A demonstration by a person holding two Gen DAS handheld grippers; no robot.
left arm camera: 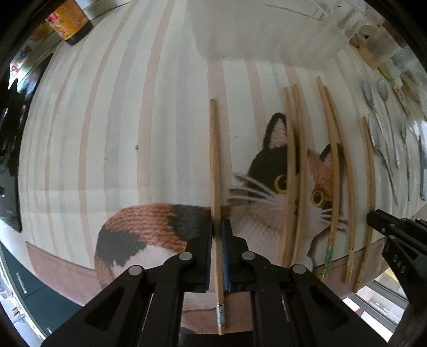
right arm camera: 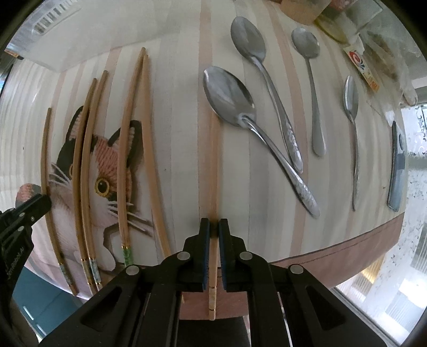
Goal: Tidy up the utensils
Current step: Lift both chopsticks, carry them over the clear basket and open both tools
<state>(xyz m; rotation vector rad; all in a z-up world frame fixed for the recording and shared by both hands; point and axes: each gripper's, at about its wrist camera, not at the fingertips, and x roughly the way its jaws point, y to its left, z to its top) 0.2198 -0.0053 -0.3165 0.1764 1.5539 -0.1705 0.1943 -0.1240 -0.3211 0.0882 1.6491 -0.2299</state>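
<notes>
My left gripper [left arm camera: 218, 223] is shut on a wooden chopstick [left arm camera: 214, 160] that lies lengthwise on the cat-print tablecloth [left arm camera: 106, 112]. To its right lie several more chopsticks [left arm camera: 299, 170] in pairs over the cat's face. In the right wrist view my right gripper [right arm camera: 213, 222] is shut on another chopstick [right arm camera: 213, 165] lying between the chopstick pairs [right arm camera: 125, 160] and several metal spoons [right arm camera: 230, 98]. Each gripper shows at the edge of the other's view: the right gripper [left arm camera: 375, 215] by the rightmost chopstick, the left gripper [right arm camera: 40, 203] by the leftmost chopstick [right arm camera: 44, 149].
A dark bottle [left arm camera: 70, 24] stands at the far left corner and a pale translucent container [left arm camera: 267, 29] at the back. A dark flat tool [right arm camera: 397, 165] lies right of the spoons, with packets [right arm camera: 363, 66] behind. The table's near edge [right arm camera: 347, 253] runs just below the grippers.
</notes>
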